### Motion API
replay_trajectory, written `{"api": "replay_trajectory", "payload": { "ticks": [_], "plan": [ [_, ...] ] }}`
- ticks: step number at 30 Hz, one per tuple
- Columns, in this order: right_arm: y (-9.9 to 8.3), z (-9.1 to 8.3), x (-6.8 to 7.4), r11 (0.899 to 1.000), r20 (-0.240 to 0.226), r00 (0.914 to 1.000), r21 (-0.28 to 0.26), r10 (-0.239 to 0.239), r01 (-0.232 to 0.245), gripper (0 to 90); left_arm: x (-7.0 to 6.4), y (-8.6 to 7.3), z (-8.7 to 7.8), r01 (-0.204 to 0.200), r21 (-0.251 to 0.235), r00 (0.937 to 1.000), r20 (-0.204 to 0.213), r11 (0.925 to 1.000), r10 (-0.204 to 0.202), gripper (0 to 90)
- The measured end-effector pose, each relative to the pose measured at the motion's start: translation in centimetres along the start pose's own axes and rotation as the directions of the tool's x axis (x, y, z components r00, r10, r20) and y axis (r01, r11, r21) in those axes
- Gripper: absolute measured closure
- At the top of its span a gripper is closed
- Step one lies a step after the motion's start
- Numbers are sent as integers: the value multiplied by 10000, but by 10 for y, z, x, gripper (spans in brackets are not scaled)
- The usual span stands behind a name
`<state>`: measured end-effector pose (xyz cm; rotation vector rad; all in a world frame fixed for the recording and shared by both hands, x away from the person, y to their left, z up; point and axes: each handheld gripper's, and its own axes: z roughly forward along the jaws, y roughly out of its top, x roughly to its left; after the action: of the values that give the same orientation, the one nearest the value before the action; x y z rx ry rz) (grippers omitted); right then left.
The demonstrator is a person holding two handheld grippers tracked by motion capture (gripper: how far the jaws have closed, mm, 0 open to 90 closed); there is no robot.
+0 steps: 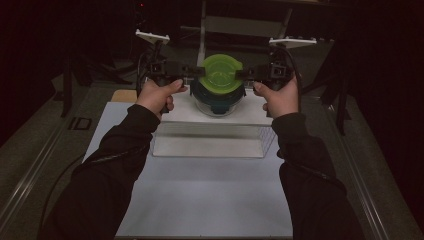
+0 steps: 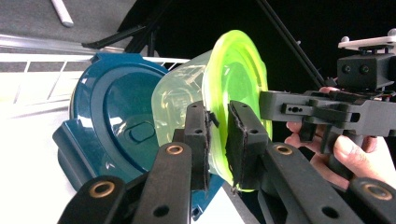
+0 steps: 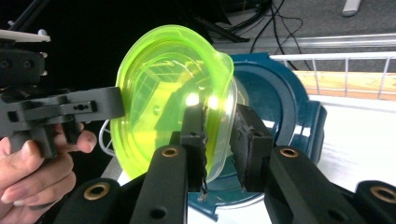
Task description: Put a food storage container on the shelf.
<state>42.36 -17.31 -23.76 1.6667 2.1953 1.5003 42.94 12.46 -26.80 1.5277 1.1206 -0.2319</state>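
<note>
A neon-green translucent lid (image 1: 220, 72) hangs between both grippers, just above a teal lid with side clips (image 1: 217, 97) that sits on a clear bowl. My left gripper (image 1: 192, 71) grips the green lid's left rim and my right gripper (image 1: 248, 74) its right rim. In the left gripper view the jaws (image 2: 217, 140) are shut on the green lid's edge (image 2: 238, 70), with the teal lid (image 2: 116, 112) behind. In the right gripper view the jaws (image 3: 219, 140) pinch the opposite rim of the green lid (image 3: 163, 107) in front of the teal lid (image 3: 275, 102).
The bowl stands on a white platform over a clear box (image 1: 210, 145), on a white sheet (image 1: 200, 200). A wooden board (image 1: 122, 95) lies at the back left. A white wire rail (image 3: 345, 70) runs behind. Dark stand legs (image 1: 342, 95) flank the table.
</note>
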Motion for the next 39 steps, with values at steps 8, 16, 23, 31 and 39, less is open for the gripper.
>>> {"api": "replay_trajectory", "payload": {
  "ticks": [8, 16, 23, 31, 39],
  "plan": [
    [6, 5, -4, 9998, -34, 9998, -54, 183, -183, 736, 5, 4, 3, 354, 76, 9994, -34, 9993, -354, 742],
    [12, 13, -11, 9993, -17, 9993, -99, 370, -371, 714, 7, 5, 9, 376, -225, 9987, -329, 9990, -384, 691],
    [14, 15, -13, 9992, -15, 9994, -169, 348, -349, 667, 9, 5, 11, 481, -338, 9974, -513, 9983, -498, 605],
    [14, 10, -9, 9980, -256, 9992, -564, -300, 286, 462, 4, 6, 0, 22, -796, 9985, -538, 9968, -65, 516],
    [9, -2, -7, 9944, -264, 9969, -770, -741, 719, 325, -1, -1, -17, -523, -981, 9986, -172, 9938, 509, 414]
  ]
}}
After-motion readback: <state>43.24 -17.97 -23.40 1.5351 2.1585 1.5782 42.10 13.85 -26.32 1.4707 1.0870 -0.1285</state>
